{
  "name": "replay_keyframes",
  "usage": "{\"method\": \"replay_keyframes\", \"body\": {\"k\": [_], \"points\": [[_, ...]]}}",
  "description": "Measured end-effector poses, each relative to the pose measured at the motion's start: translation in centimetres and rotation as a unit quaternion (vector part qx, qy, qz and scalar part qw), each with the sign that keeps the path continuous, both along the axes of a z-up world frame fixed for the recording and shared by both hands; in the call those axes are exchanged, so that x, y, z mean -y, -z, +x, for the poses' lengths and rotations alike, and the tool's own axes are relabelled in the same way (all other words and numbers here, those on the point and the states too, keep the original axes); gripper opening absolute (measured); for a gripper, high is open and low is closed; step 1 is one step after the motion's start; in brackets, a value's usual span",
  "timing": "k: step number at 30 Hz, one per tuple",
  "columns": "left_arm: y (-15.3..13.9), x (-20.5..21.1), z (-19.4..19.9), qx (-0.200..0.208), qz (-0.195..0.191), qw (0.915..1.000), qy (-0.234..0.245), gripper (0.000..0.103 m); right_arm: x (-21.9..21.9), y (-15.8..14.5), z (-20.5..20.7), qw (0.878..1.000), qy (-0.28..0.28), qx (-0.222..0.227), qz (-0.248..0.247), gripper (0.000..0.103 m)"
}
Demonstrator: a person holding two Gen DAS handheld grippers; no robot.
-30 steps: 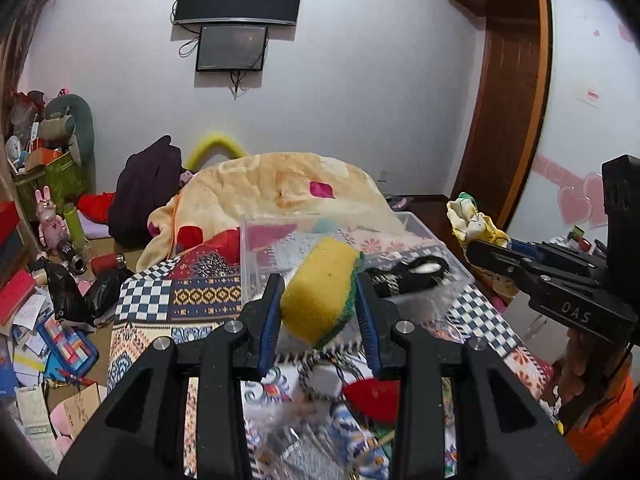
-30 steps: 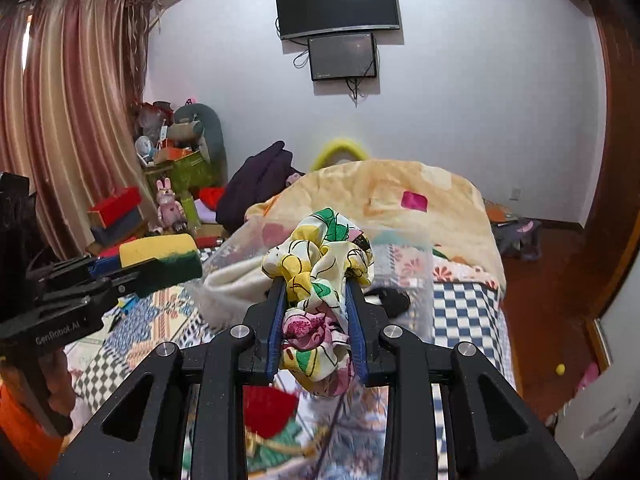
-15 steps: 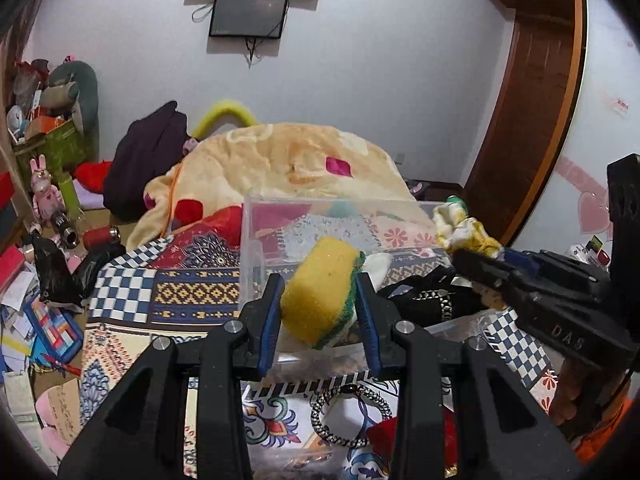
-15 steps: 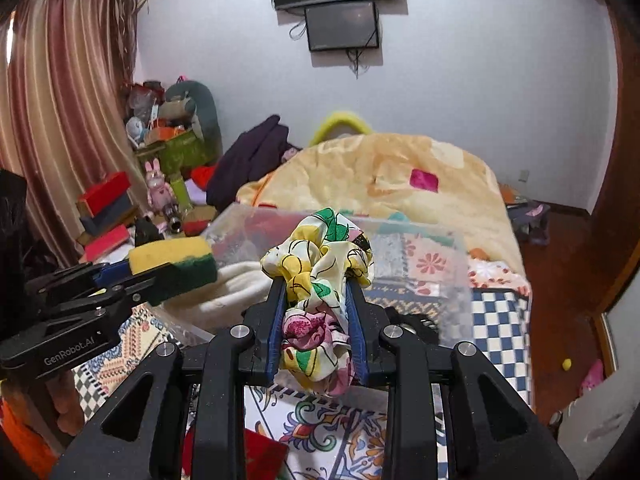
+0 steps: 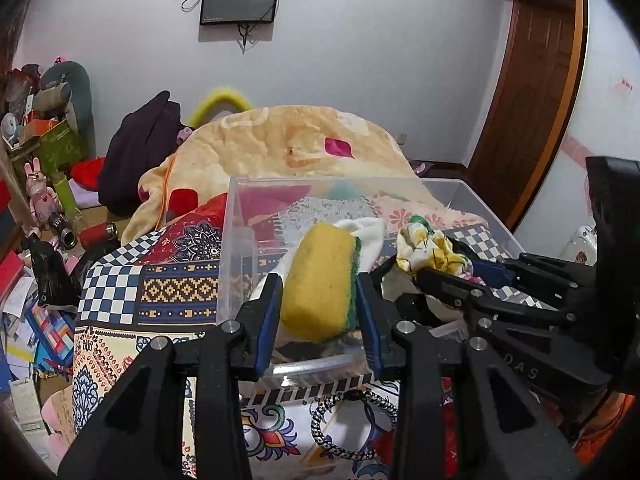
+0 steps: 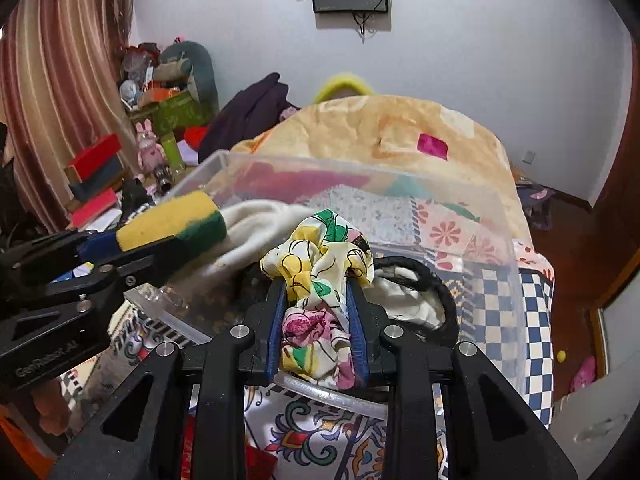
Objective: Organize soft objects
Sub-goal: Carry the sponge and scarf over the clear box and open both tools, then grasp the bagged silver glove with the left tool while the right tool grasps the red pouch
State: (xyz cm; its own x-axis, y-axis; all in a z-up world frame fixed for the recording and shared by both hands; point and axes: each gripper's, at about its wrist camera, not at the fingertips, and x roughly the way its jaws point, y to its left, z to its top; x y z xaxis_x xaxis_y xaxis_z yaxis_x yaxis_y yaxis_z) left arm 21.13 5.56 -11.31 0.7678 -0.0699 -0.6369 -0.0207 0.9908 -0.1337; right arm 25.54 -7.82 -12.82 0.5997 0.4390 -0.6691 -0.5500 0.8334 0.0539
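My left gripper is shut on a yellow sponge with a green scouring side and holds it over the near edge of a clear plastic bin. My right gripper is shut on a floral fabric scrunchie, also over the bin. The sponge and the left gripper show at the left of the right wrist view. The scrunchie and the right gripper show at the right of the left wrist view. A white cloth and a black band lie inside the bin.
The bin stands on a patterned bedcover. A braided bracelet lies on the cover just before the bin. A yellow blanket is heaped behind it. Boxes and toys crowd the floor at the left.
Both grippers have moved forward and down towards the bin, each keeping its object. The bin now looks nearer and fills more of both views.
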Motion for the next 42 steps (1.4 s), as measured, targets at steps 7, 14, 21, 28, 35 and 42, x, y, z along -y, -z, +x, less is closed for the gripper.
{"method": "replay_keyframes", "body": {"k": [7, 14, 21, 28, 35, 42], "points": [[-0.5, 0.0, -0.9, 0.005, -0.005, 1.0, 0.001, 0.059, 0.3, -0.4, -0.6, 1.0, 0.004, 0.014, -0.01, 0.055], [-2.4, -0.2, -3.1, 0.026, -0.014, 0.9995, 0.011, 0.063, 1.4, -2.4, -2.4, 0.999, -0.005, 0.045, -0.004, 0.062], [-4.8, -0.4, -7.0, 0.059, -0.008, 0.998, 0.023, 0.074, 3.0, -4.6, -5.8, 0.996, -0.015, 0.082, 0.024, 0.072], [-3.9, 0.4, -10.5, 0.052, 0.019, 0.998, 0.031, 0.082, 4.0, -3.7, -8.5, 0.996, -0.026, 0.074, 0.038, 0.083], [0.3, 0.4, -11.5, -0.013, 0.003, 0.9993, 0.035, 0.083, 3.1, 0.1, -8.8, 0.999, -0.027, 0.02, 0.029, 0.083], [4.2, -0.6, -11.7, -0.063, -0.019, 0.9977, 0.018, 0.083, 2.6, 3.7, -9.1, 0.998, -0.029, -0.051, 0.035, 0.083]]}}
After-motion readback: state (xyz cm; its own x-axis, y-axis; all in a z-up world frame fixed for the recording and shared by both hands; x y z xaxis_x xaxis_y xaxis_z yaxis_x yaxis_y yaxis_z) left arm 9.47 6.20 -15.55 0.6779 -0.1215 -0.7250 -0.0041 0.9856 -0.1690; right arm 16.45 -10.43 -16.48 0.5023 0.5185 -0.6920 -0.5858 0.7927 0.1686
